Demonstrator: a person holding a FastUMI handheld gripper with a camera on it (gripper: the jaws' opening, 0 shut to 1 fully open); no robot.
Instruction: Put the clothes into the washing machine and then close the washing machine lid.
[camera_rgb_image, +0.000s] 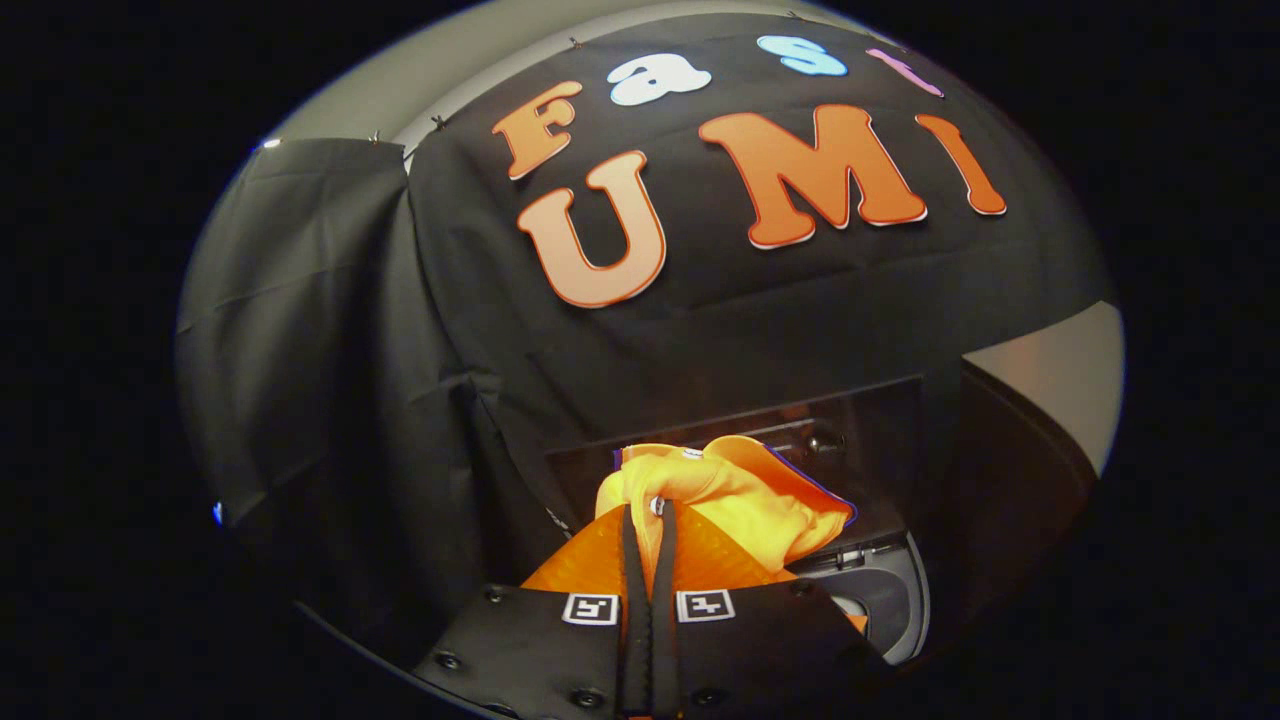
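**Soft cloth pinched at one fold: carry it slowly**

Your gripper (649, 520) has its two fingers drawn almost together in the lower middle of the frame, and both press on a fold of the bright yellow-orange garment of soft cloth (740, 490). So the claw is closed on the clothing, not empty.

The garment bunches up just ahead of the fingertips and spills to the right of them, with a thin dark trim showing along its upper right edge. More of it hangs below, on either side of the fingers.

Below and to the right of the cloth, in the lower right of the frame, sits the grey and white curved rim of the washing machine (890, 600); a dark panel with a small knob lies beyond the cloth.

Judging by the loose folds, the cloth is light and limp, and it will sag and swing. The hold is on one fold only, so the rest may drag or catch on the rim. A pinch on a thicker bunch would likely hold better.
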